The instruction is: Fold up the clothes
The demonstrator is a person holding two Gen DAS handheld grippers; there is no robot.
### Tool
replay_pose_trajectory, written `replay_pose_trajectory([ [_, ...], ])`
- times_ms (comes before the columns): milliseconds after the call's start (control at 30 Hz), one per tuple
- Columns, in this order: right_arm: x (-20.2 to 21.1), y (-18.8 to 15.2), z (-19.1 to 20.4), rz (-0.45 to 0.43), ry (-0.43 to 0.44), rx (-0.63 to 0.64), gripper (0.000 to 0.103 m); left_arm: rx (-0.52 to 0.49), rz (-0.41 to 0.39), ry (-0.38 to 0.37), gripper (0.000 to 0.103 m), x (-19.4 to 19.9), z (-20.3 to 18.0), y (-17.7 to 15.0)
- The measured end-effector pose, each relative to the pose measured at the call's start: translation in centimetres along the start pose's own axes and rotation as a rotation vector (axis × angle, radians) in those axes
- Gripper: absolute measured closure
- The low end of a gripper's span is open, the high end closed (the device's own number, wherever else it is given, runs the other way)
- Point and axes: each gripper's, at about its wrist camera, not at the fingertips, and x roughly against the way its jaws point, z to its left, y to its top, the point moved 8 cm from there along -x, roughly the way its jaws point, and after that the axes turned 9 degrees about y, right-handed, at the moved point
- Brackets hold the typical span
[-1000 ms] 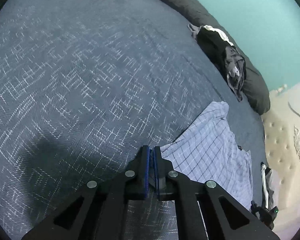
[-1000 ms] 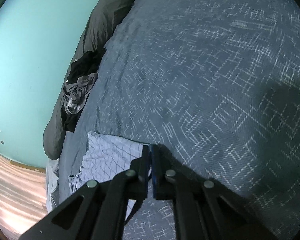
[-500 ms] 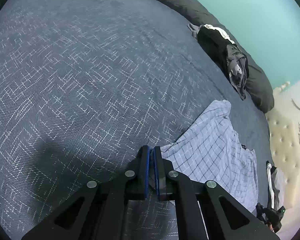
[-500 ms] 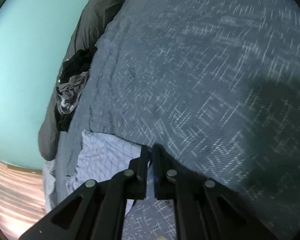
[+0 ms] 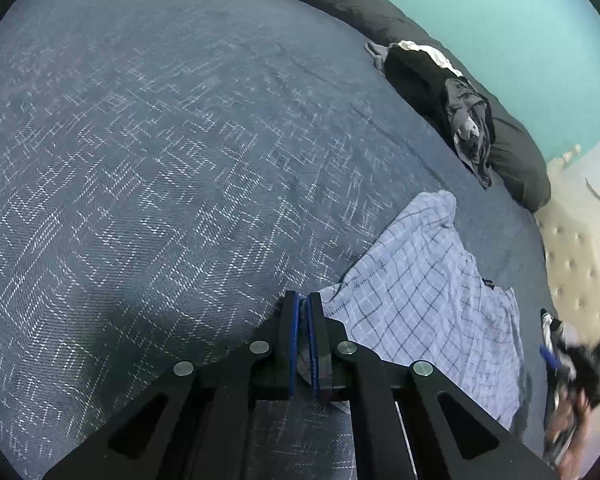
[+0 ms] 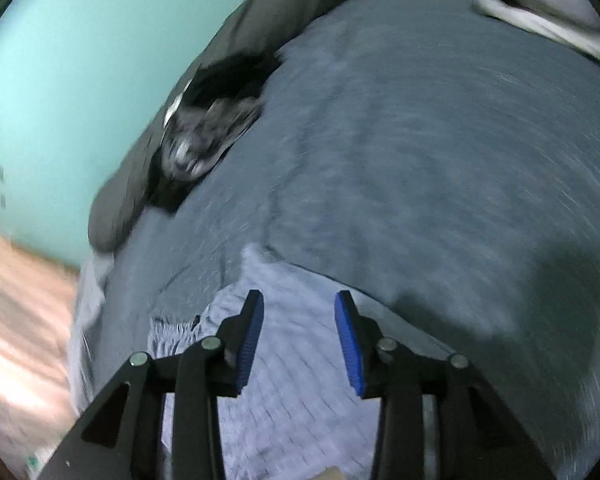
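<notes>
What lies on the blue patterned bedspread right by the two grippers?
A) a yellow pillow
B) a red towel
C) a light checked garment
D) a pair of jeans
C: a light checked garment is spread on the bedspread; the left gripper is shut on its edge, while the right gripper is opening above it, nothing between its pads.

Right wrist view: smeared by motion throughout; the bedspread pattern and the checked garment lines are unreadable. The dark clothes heap cannot be identified piece by piece. Left wrist view: the right tongs are blurred at the edge, state indeterminate there.
</notes>
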Motion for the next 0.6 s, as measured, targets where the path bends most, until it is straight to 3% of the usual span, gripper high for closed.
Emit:
replay_pose_trajectory([
  [300, -9.5, 2.2, 3.6, 0.2, -0.114, 0.24, 0.066, -0.02, 0.003, -0.004, 0.098, 0.1, 0.2, -0.3],
  [500, -11.9, 1.9, 3.0, 0.244, -0.187, 0.305, 0.067, -0.007, 0.01, -0.017, 0.098, 0.0, 0.7, -0.2],
  [600, -12.3, 1.8, 2.2, 0.247, -0.205, 0.313, 0.089, -0.005, 0.012, -0.021, 0.098, 0.0, 0.7, -0.2],
])
